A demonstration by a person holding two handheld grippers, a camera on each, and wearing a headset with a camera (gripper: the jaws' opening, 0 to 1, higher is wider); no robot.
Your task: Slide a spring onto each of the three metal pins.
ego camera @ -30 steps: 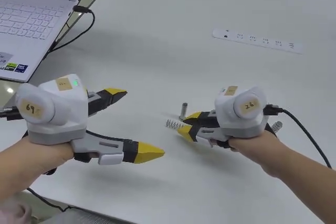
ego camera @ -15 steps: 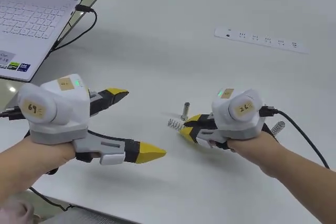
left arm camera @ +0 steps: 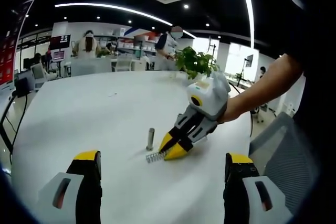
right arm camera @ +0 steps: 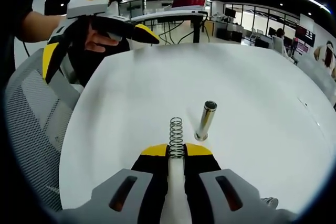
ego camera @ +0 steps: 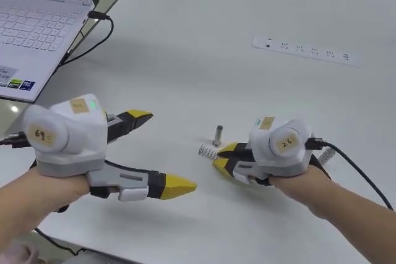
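White worktop [ego camera: 204,23]: near its front edge, my right gripper [ego camera: 218,156] clamps one end of a spring [ego camera: 206,152], just beside the upright metal pin [ego camera: 218,135]. My left gripper [ego camera: 167,150] holds its jaws wide, empty.

L gripper [ego camera: 162,150], R gripper [ego camera: 219,156]: white bodies, black jaws, yellow tips; spring [ego camera: 206,151], pin [ego camera: 218,135]: silver-grey metal; table [ego camera: 198,41], power strip [ego camera: 306,51]: white; laptop [ego camera: 37,23]: white keys, red screen; cable [ego camera: 111,28]: black.
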